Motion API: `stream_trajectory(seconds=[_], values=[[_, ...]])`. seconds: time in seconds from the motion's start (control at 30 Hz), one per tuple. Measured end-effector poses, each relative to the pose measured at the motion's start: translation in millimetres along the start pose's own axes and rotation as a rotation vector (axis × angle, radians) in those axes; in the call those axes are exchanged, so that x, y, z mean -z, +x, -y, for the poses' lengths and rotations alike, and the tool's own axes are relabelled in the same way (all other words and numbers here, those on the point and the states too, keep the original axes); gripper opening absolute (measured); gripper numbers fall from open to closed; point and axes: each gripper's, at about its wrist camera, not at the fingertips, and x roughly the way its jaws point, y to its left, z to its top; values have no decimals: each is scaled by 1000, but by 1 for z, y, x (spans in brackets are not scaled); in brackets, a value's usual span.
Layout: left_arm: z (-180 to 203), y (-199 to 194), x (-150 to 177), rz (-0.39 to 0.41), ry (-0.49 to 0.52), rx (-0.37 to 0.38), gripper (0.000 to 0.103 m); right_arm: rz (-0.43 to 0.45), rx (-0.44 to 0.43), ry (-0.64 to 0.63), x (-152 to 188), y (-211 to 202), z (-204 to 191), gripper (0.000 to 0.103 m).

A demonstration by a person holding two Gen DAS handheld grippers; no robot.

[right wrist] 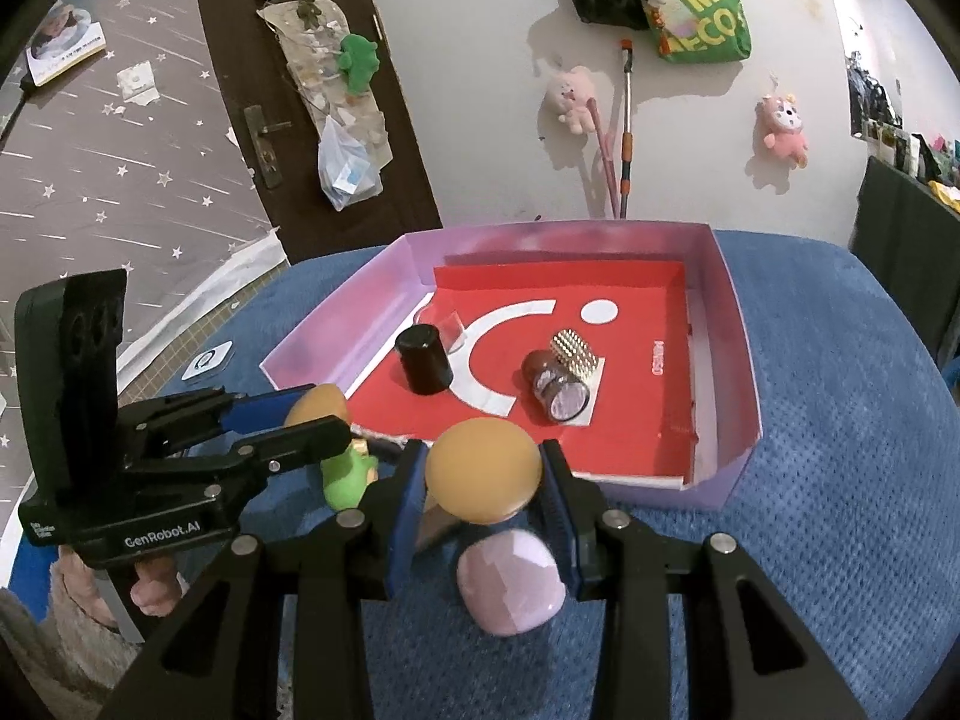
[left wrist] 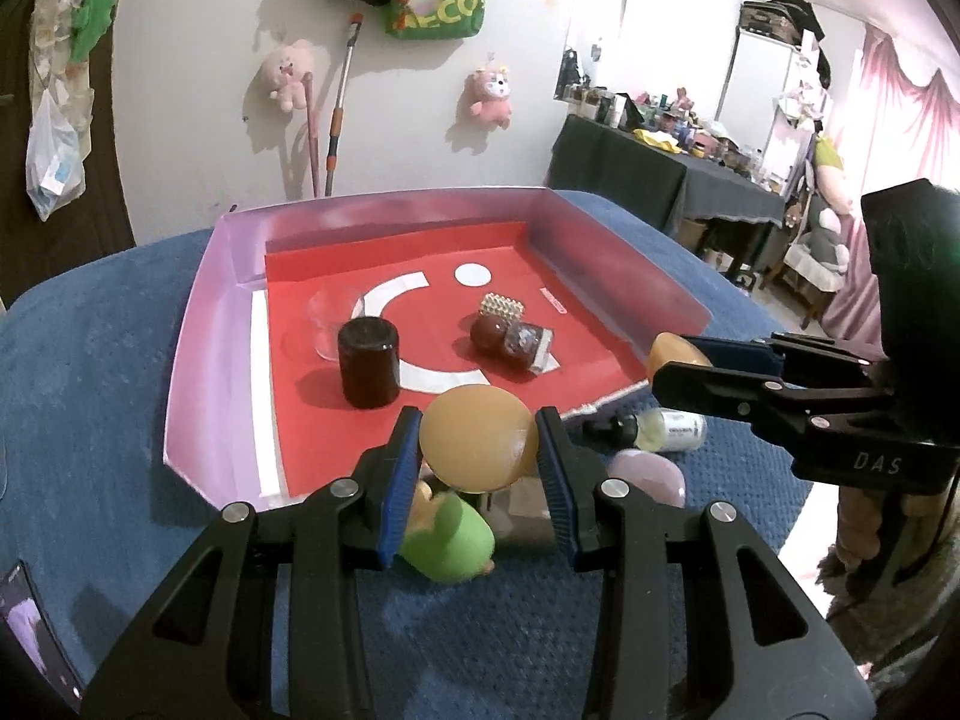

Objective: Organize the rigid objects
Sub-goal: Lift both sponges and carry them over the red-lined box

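A pink-walled tray (left wrist: 198, 354) (right wrist: 735, 360) with a red floor holds a black jar (left wrist: 367, 363) (right wrist: 425, 360), a clear cup (left wrist: 324, 321), a brown ball (left wrist: 489, 333), a studded gold block (left wrist: 501, 304) (right wrist: 573, 351) and a round shiny piece (right wrist: 564, 399). My left gripper (left wrist: 478, 468) (right wrist: 315, 420) is shut on a tan disc (left wrist: 477, 439) (right wrist: 318, 405) at the tray's near edge. My right gripper (right wrist: 483, 498) (left wrist: 675, 363) is shut on another tan disc (right wrist: 483, 471) (left wrist: 675, 351).
On the blue cloth (left wrist: 90, 420) in front of the tray lie a green toy (left wrist: 447, 540) (right wrist: 348, 477), a pink stone (right wrist: 510, 582) (left wrist: 651, 474) and a small bottle (left wrist: 660, 429). A phone (left wrist: 30, 624) lies at the left. A cluttered dark table (left wrist: 660, 162) stands behind.
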Motion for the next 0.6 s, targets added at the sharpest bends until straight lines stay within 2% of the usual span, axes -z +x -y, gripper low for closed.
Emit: stream_trajectory(seconds=[0.37, 0.6], values=[[-16, 30, -14, -70, -31, 4, 36, -61, -13, 8, -22, 33, 16, 40], [-27, 50, -14, -130, -55, -22, 36, -112, -23, -18, -27, 60, 13, 40]])
